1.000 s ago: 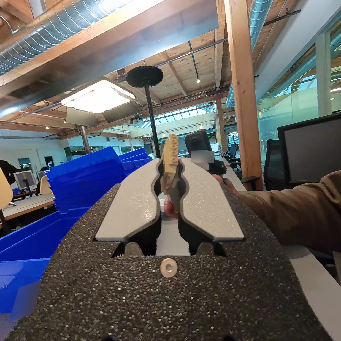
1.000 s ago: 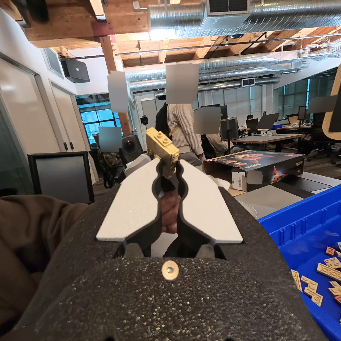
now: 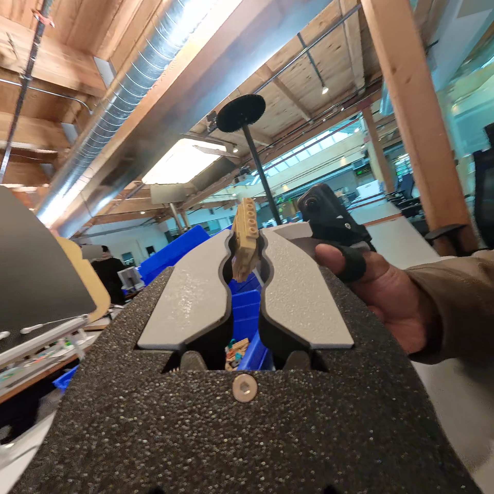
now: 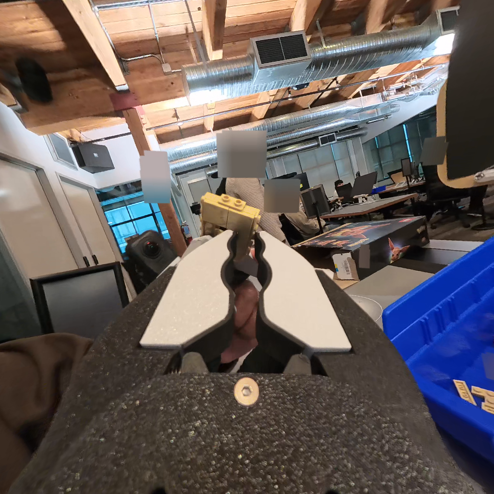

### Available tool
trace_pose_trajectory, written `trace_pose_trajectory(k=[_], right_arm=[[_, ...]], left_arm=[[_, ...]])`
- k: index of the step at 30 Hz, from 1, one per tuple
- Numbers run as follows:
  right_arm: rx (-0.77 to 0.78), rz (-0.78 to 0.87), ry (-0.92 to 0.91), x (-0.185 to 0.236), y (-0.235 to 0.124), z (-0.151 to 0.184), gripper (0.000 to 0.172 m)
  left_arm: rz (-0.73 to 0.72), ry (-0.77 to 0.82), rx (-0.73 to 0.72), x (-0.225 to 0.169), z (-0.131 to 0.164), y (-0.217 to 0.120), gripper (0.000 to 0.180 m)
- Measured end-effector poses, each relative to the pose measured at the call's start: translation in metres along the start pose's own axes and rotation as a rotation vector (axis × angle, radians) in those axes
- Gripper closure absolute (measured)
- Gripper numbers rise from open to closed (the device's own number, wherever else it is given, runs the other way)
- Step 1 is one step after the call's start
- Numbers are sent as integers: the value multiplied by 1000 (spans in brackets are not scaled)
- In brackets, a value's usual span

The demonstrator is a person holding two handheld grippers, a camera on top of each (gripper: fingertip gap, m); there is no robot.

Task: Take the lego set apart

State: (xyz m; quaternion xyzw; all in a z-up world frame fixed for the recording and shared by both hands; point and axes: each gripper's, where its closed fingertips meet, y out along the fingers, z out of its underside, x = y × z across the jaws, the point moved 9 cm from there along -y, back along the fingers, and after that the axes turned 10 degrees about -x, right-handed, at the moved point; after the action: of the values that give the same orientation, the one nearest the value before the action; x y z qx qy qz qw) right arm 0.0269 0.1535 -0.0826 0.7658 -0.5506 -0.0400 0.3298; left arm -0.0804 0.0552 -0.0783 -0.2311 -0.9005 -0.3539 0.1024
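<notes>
My left gripper [image 3: 246,236] is shut on a tan brick assembly [image 3: 248,222] that stands on edge between the pads, its row of studs facing right. My right gripper [image 4: 244,236] is shut on the lower part of another tan brick assembly [image 4: 230,215], which has two studs on top. Both are held up in the air, close together. In the left wrist view the right gripper's camera [image 3: 320,211] and the hand [image 3: 379,288] on it sit just right of my fingers. In the right wrist view the left gripper's camera [image 4: 149,251] sits at the left.
Blue bins [image 3: 173,254] stand behind and below the left gripper. Another blue bin [image 4: 441,320] with loose tan pieces [image 4: 465,395] is at the right. A printed cardboard box [image 4: 374,243] lies on the grey table. A dark monitor [image 4: 80,294] and seated people are farther off. Less than 4 cm separates the two grippers' tips.
The left gripper has tilted and swung left, so a blue bin now shows under its jaws. The right gripper's pads closed slightly on its tan assembly. Both still hold their pieces.
</notes>
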Motion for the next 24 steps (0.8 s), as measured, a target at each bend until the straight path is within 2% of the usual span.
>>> trace_pose_trajectory(k=[6, 10, 18, 19, 24], right_arm=[[54, -97, -100, 4, -5, -7, 159], [99, -156, -131, 5, -7, -8, 159], [104, -103, -134, 1, -5, -5, 159], [99, -88, -143, 0, -6, -5, 169], [78, -13, -159, -12, -8, -9, 169]], left_arm=[[109, -257, -29, 6, -3, 1, 164], [124, -473, -69, 17, -1, -1, 166], [27, -440, -93, 18, 2, -1, 166], [-9, -441, -99, 19, 3, -1, 166], [-172, -537, -173, 41, 5, -14, 166]])
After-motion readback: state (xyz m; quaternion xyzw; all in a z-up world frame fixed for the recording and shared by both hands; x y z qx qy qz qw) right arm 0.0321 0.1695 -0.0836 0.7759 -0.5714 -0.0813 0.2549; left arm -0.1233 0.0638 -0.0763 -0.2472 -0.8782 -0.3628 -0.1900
